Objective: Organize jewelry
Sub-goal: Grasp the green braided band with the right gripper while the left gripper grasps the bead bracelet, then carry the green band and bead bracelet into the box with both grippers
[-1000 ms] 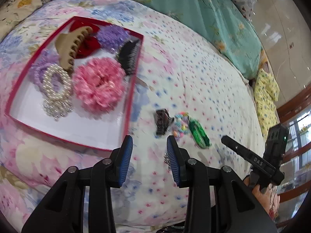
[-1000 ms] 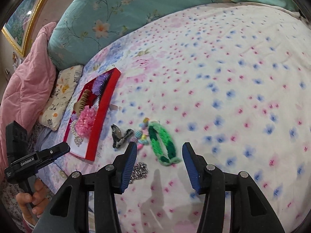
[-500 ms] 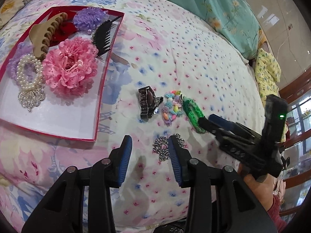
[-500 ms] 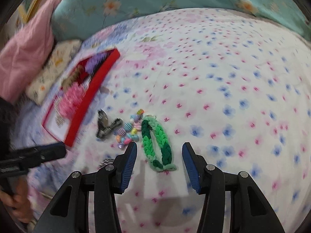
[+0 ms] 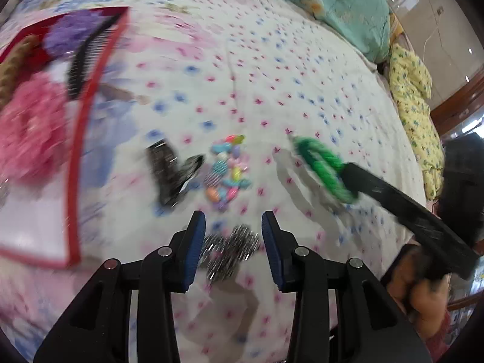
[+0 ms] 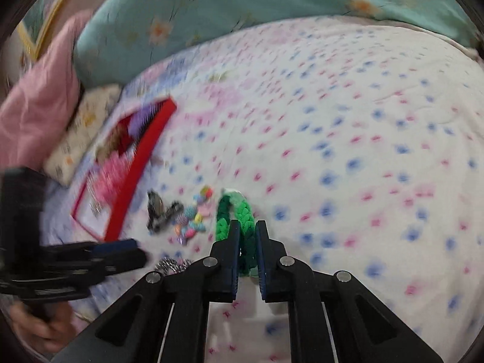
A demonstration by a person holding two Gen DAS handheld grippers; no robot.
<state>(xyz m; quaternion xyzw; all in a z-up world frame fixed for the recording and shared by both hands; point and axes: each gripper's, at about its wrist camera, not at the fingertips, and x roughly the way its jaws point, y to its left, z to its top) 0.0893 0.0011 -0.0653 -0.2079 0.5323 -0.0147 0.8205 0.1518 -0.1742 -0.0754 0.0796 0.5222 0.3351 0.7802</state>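
On the flowered bedspread lie a dark claw clip (image 5: 169, 172), a pastel bead bracelet (image 5: 227, 172), a silver sparkly piece (image 5: 230, 248) and a green braided band (image 5: 317, 163). My left gripper (image 5: 233, 227) is open and low over the bed, with the silver piece between its blue pads, which do not press it. My right gripper (image 6: 248, 225) has its jaws closing, pinched on the near end of the green braided band (image 6: 233, 208). A red-rimmed tray (image 5: 75, 157) at the left holds a pink scrunchie (image 5: 30, 133), a black comb (image 5: 87, 57) and a purple scrunchie (image 5: 72, 30).
A teal quilt (image 5: 332, 6) runs along the back of the bed. A yellow pillow (image 5: 414, 96) lies at its right edge, and a pink pillow (image 6: 36, 121) beyond the tray. A person's hand (image 5: 423, 287) grips the right tool.
My left gripper moved right from the tray to the silver piece. The right gripper came down over the green band and its jaws closed on it.
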